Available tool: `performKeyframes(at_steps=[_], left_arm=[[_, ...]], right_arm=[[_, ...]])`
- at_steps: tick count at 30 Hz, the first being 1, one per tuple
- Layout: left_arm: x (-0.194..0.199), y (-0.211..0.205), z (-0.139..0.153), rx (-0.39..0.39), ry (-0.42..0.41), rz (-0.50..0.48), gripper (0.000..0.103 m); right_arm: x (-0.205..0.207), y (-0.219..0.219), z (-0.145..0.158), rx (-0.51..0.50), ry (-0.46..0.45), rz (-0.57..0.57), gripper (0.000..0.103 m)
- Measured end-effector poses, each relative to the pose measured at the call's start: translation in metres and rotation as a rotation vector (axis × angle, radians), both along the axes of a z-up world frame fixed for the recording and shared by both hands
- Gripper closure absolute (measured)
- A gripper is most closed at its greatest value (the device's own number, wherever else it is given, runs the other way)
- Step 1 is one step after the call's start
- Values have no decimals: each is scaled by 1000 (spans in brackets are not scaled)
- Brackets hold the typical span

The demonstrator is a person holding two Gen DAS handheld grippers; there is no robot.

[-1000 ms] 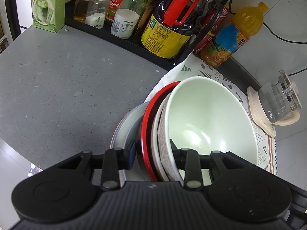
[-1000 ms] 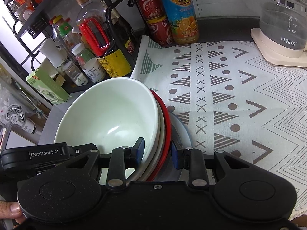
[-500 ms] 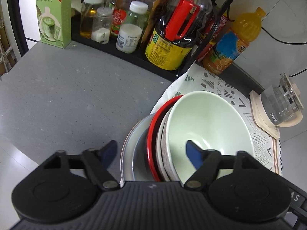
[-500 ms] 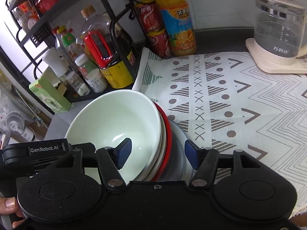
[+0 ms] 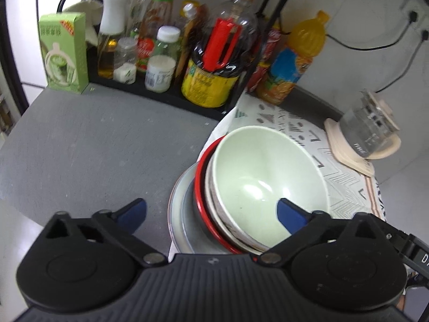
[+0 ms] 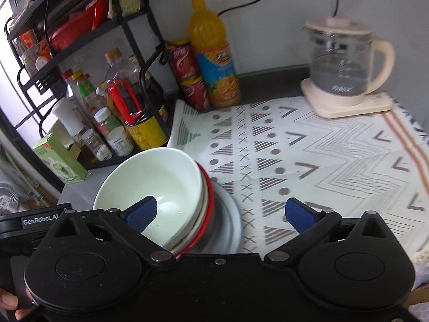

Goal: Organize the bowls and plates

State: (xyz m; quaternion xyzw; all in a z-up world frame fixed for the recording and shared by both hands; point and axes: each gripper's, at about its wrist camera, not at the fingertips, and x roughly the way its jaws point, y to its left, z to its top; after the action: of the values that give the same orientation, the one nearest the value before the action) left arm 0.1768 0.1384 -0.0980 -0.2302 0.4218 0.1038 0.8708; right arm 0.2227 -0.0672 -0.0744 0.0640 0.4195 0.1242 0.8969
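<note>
Stack: a pale green bowl (image 5: pixel 270 182) sits on top, nested in a speckled bowl (image 5: pixel 214 206), then a red-rimmed dish (image 5: pixel 199 187), all on a grey plate (image 5: pixel 178 209). The pile leans a little toward the rack side.
Where it stands: at the seam of the grey counter (image 5: pixel 93 145) and the patterned cloth (image 6: pixel 321 161), partly on each.
Left gripper (image 5: pixel 211 212): let go. Its jaws have just been opening and now stand wide, one blue pad (image 5: pixel 132 213) over bare counter, the other over the green bowl's inside. The near rim of the stack lies between them, but neither pad presses on it.
Right gripper (image 6: pixel 219 212): also released, jaws just swung apart. One blue pad (image 6: pixel 140 213) hangs over the bowl's hollow, the other over the cloth. The far rims of the stack pass between them, untouched.
Hand (image 6: pixel 10 302): fingertips show at the lower left edge of the right wrist view, gripping a handle.
Rack (image 6: pixel 80 61): black wire shelving behind the stack, crowded with bottles and jars; a big dark bottle (image 5: pixel 219 61) with a red handle stands at its near corner.
Green box (image 5: pixel 64 53): upright on the counter at the rack's end.
Juice bottle (image 6: pixel 214 61): orange, against the wall beside two red cans.
Kettle (image 6: pixel 343 67): glass, on a cream base at the cloth's far corner, well apart from the stack.
</note>
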Motion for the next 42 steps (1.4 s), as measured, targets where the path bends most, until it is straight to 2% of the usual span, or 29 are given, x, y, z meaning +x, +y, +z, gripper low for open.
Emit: performKeyframes(at_steps=[10, 16, 24, 28, 42], left_arm=[[-15, -26, 24, 35, -80, -85, 0], [-31, -42, 33, 51, -120, -117, 0], [-74, -62, 46, 72, -147, -135, 0], [-97, -69, 54, 87, -168, -149, 0], [-167, -75, 67, 123, -196, -185, 0]], right_arm=[[-42, -27, 25, -26, -74, -103, 0], [-65, -43, 31, -32, -105, -127, 0], [-106, -65, 43, -30, -150, -152, 0], [-130, -74, 47, -17, -141, -170, 0], [-209, -67, 64, -52, -206, -173, 0]])
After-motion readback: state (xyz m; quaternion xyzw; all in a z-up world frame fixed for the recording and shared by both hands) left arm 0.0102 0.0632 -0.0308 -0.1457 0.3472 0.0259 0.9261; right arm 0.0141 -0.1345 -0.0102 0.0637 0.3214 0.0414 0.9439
